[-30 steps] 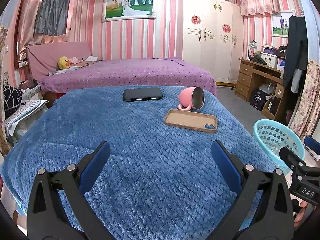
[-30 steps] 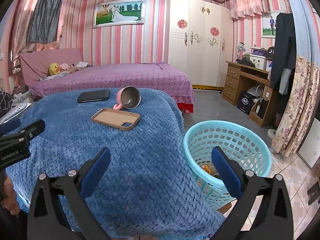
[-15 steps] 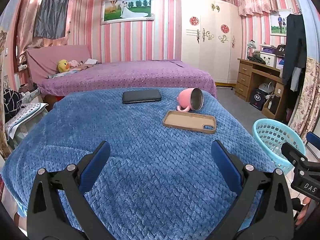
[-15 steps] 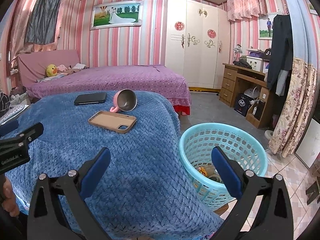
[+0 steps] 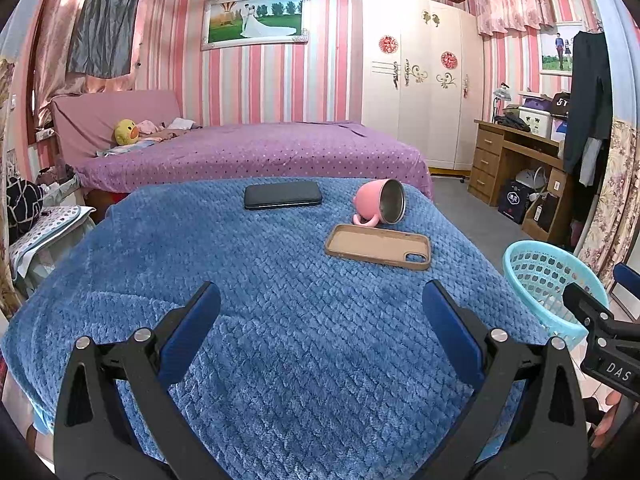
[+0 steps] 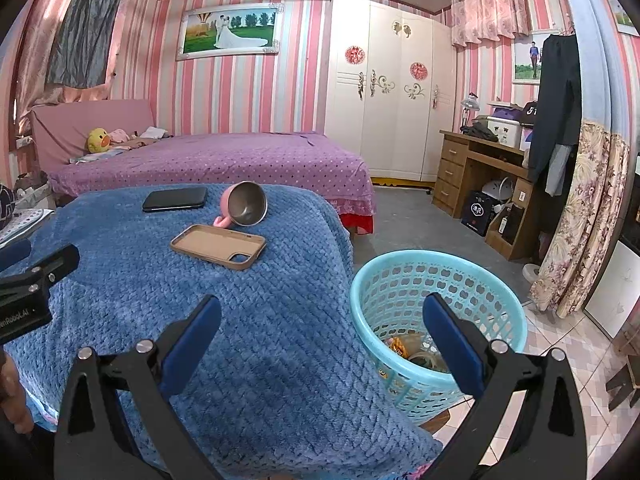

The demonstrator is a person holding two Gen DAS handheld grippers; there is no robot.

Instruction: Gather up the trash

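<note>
Left tool (image 5: pixel 320 312), seen from its own wrist camera: the two blue-padded fingers stand wide apart and hold nothing, poised above the near part of a table covered with a blue quilted fleece blanket (image 5: pixel 256 304). On the far half of the blanket lie three things: a black smartphone (image 5: pixel 283 195) lying flat at the back, a pink mug with a steel lining (image 5: pixel 380 203) tipped on its side with its mouth toward the cameras, and just in front of the mug a tan phone case (image 5: pixel 378 247) lying open side up. Right tool (image 6: pixel 322 326), seen from its own wrist camera: its blue-padded fingers are likewise spread wide and empty, held over the blanket's right edge, where the cloth drapes toward the tiled floor. Just beside that edge stands a round light-blue plastic basket with perforated walls (image 6: pixel 496 312); at its bottom lies the collected trash (image 6: pixel 404 350), of which an orange-yellow wrapper can be made out, the rest being unclear. Behind the table stands a bed with a purple dotted cover (image 5: pixel 256 152).
</note>
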